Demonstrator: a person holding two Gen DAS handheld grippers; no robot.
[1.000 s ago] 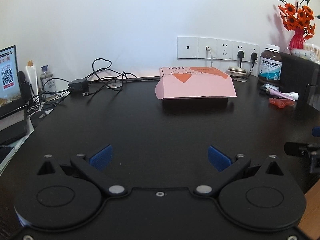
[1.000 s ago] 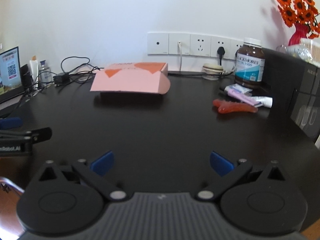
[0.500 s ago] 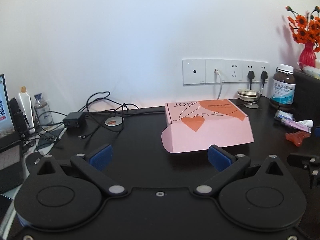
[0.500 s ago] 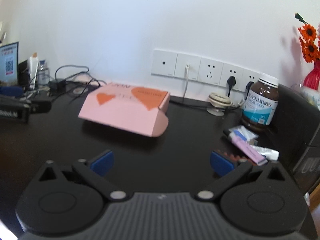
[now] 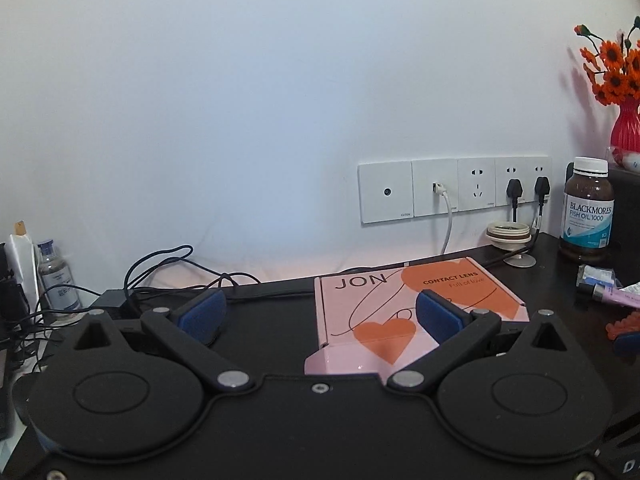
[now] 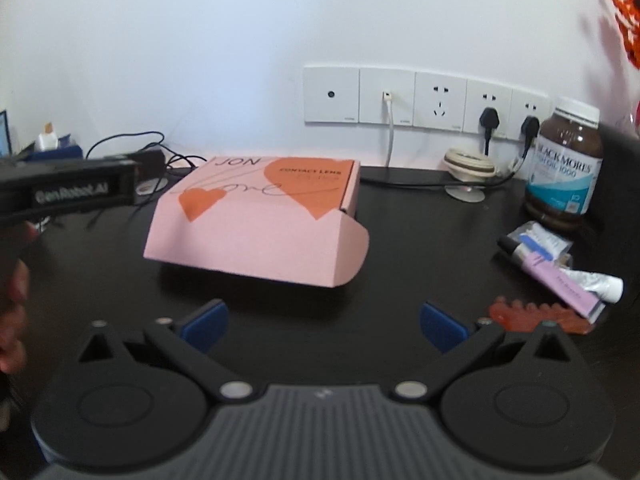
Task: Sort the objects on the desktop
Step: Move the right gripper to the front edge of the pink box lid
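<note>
A pink box with orange hearts (image 5: pixel 384 312) (image 6: pixel 260 216) lies shut on the black desk (image 6: pixel 420 248). My left gripper (image 5: pixel 318 314) is open and empty, close over the box's near left part. My right gripper (image 6: pixel 324 324) is open and empty, just in front of the box. To the right lie a purple tube (image 6: pixel 560 280), a white tube (image 6: pixel 596 280), a small packet (image 6: pixel 536 240) and an orange-red comb-like piece (image 6: pixel 536 316). A brown fish-oil bottle (image 6: pixel 564 168) (image 5: pixel 588 208) stands behind them.
Wall sockets (image 5: pixel 452 188) with plugged cables run along the back. A cable tangle with an adapter (image 5: pixel 116 300) and small bottles (image 5: pixel 56 280) sit at the back left. A red vase of orange flowers (image 5: pixel 624 120) tops a black box at the right. The left gripper's body (image 6: pixel 68 192) shows at left.
Both grippers have moved forward toward the pink box and tilted; the box looks much larger and nearer in both views. Both grippers stay open.
</note>
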